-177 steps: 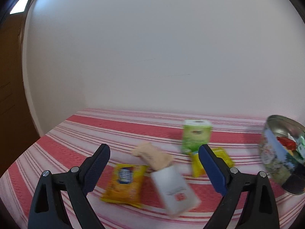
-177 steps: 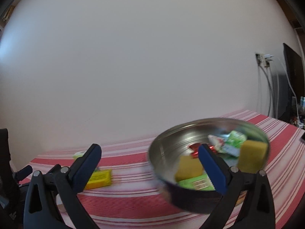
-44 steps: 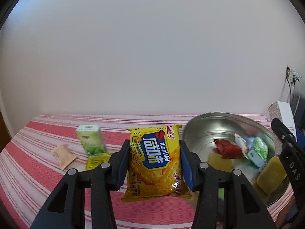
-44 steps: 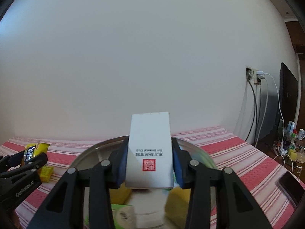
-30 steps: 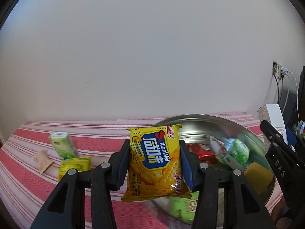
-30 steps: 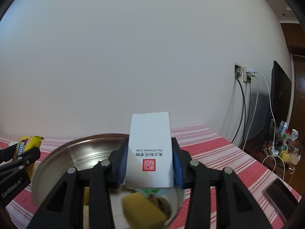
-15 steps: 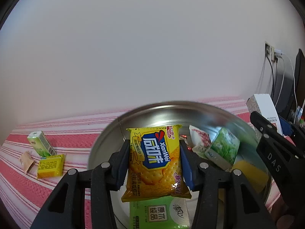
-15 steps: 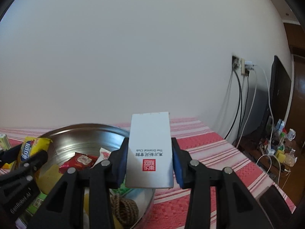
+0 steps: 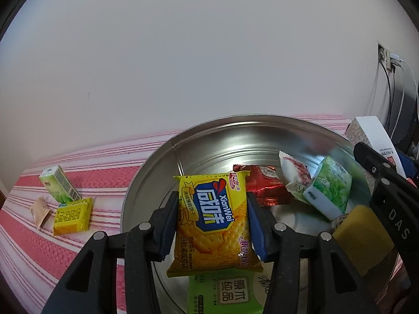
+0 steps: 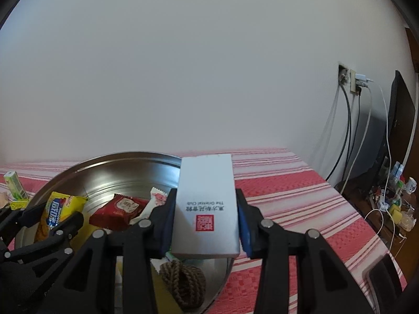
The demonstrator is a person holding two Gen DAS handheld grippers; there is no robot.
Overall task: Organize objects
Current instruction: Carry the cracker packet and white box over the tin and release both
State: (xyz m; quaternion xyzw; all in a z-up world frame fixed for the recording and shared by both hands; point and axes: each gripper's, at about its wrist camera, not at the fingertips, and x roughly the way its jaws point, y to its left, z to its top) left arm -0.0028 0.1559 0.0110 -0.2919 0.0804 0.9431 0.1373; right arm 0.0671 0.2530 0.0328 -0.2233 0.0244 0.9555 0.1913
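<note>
Crackers [image 9: 213, 219] are held in left tongs [image 9: 209, 225], a box [image 10: 207, 206] in right tongs [image 10: 205, 222], above the tin [image 9: 235, 141]; collision could be risked.

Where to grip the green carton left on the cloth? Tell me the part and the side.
Grip the green carton across its narrow sides, near the middle, coming from above. It lies tilted on the striped cloth, its near end at the yellow packet, so close the gripper across its width, clear of that end.

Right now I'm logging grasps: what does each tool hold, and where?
Left tool pinches the yellow cracker packet by its side edges; right tool clamps the white box by its long sides.
</note>
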